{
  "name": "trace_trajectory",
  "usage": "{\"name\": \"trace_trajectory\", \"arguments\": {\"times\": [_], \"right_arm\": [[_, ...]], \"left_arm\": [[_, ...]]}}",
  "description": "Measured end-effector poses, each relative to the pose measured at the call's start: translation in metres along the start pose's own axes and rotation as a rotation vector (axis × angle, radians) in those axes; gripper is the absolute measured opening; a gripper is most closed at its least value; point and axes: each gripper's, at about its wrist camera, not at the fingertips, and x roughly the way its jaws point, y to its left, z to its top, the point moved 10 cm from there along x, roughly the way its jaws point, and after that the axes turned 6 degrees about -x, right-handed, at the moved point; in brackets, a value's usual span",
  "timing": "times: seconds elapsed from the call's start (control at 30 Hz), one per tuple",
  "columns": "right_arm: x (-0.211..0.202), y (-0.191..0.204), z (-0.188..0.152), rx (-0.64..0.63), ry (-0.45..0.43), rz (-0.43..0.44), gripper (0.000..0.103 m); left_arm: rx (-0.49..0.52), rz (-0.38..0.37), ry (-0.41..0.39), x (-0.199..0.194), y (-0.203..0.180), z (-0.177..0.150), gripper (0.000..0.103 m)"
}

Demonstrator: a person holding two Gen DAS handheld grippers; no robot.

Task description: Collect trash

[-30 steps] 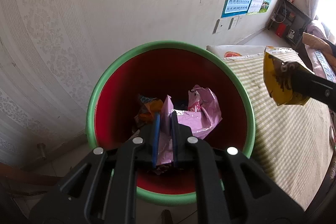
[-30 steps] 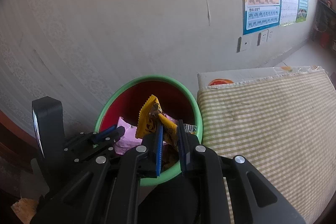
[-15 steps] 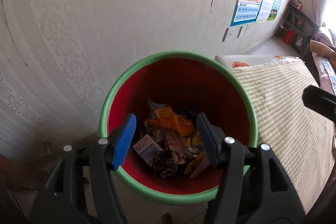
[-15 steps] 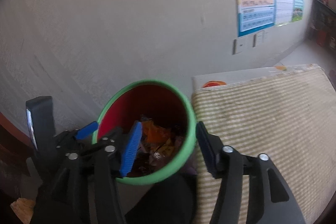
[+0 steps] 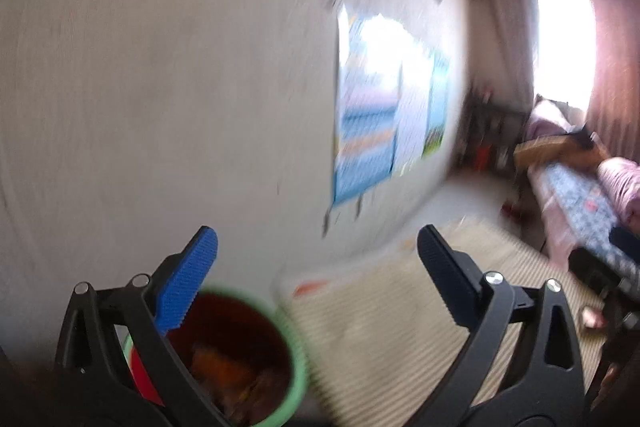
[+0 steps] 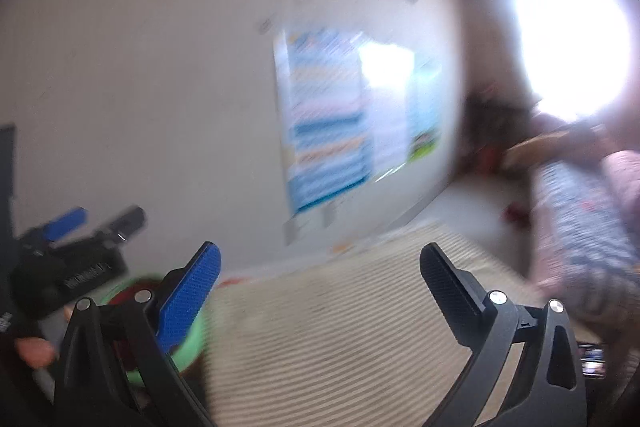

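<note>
— Trash (image 5: pixel 236 379) sits in the bin (image 5: pixel 294 343), low and left of the left tongs (image 5: pixel 318 277). Both tongs have just been opening, wide now, nothing between them.

— And the right tongs (image 6: pixel 320 283)?

— Empty too. Go slow, look for more wrappers first.

— Where?

— Ahead lies a checked mat (image 6: pixel 340 339), none showing on it. Behind it, a wall (image 5: pixel 160 87) with a poster (image 5: pixel 380 115). All blurry.

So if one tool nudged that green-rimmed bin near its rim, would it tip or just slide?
The bin looks like thin plastic holding only loose wrappers, so it is probably light and would likely slide. It stands tall and narrow, so a push high up might tip it. The blur hides its base.
</note>
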Motion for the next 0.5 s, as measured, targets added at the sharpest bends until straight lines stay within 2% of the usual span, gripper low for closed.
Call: {"name": "trace_trajectory", "arguments": {"times": [0.07,0.1,0.17,0.27,0.5], "right_arm": [[-0.007,-0.020,0.001,0.014,0.005,-0.045,0.096],[-0.012,-0.031,0.001,0.041,0.003,-0.057,0.096],[-0.022,-0.054,0.001,0.087,-0.001,-0.105,0.096],[-0.032,-0.088,-0.001,0.141,0.006,-0.176,0.096],[-0.049,-0.141,-0.016,0.235,0.030,-0.280,0.096]], "left_arm": [[0.004,-0.024,-0.036,-0.005,-0.026,0.014,0.098],[0.001,-0.041,-0.025,-0.005,-0.036,0.016,0.098],[-0.008,-0.074,0.018,-0.003,-0.056,0.019,0.098],[-0.009,-0.070,0.117,0.006,-0.079,0.016,0.098],[0.019,-0.073,0.167,0.001,-0.102,0.007,0.098]]}}
